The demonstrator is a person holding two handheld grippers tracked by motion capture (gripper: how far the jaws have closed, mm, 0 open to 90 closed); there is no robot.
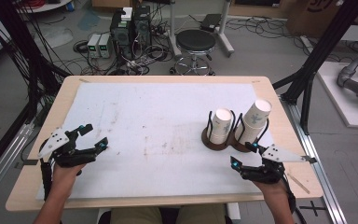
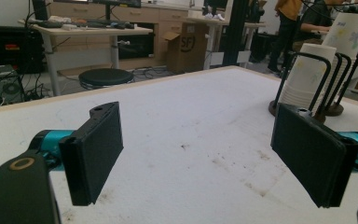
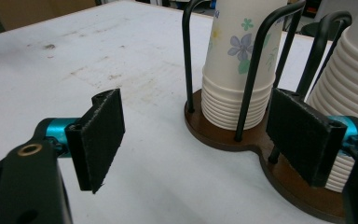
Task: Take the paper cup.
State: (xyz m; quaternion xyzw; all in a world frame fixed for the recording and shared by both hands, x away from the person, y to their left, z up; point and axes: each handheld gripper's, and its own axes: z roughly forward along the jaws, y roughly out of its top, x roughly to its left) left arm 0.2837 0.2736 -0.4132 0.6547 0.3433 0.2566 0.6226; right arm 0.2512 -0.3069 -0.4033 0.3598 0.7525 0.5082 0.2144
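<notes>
Two stacks of upside-down flowered paper cups stand in a black wire holder on a brown base (image 1: 213,141): a shorter left stack (image 1: 221,125) and a taller right stack (image 1: 256,121). In the right gripper view the left stack (image 3: 240,65) rises just ahead of the jaws and the right stack (image 3: 352,88) sits partly behind the right jaw. My right gripper (image 1: 244,154) (image 3: 200,140) is open, just in front of the holder, empty. My left gripper (image 1: 97,135) (image 2: 205,154) is open and empty at the table's left, with the cups (image 2: 307,74) far off.
A stained white mat (image 1: 158,126) covers the wooden table (image 1: 279,100). Beyond the far edge stand a black stool (image 1: 195,44) and computer boxes with cables (image 1: 130,32). Black frame posts (image 1: 324,44) flank the table. The mat between the two grippers is bare.
</notes>
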